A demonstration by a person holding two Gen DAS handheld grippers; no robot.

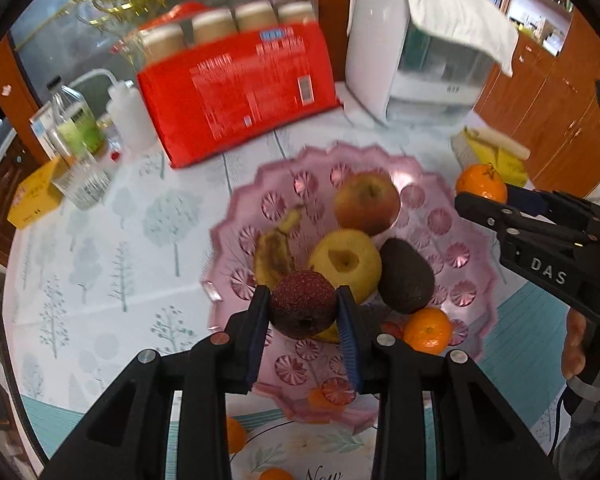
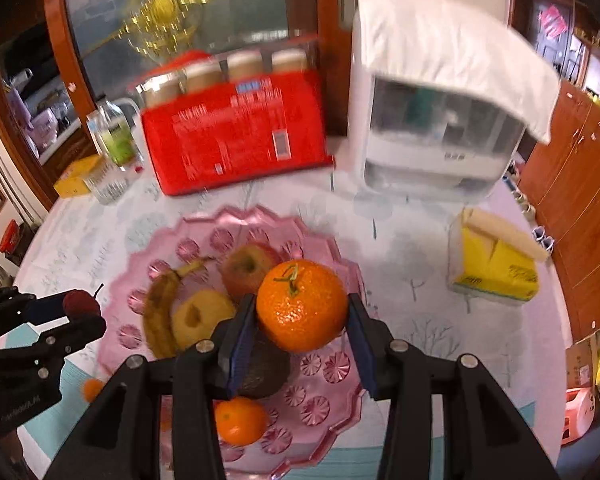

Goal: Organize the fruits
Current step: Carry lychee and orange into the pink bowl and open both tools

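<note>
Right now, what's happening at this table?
A person is sorting fruit into a pink glass dish. The left tongs grip a dark red fruit, the right tongs an orange, both above the dish, which already holds a banana, apples, an avocado and a small orange.

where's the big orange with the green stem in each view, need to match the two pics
Left wrist view: the big orange sits at the right edge, pinched at the tip of the right gripper, beyond the plate's rim.
Right wrist view: the same orange fills the lower centre, between the blue pads, above the plate.
Shared landmark: the pink plate.
</note>
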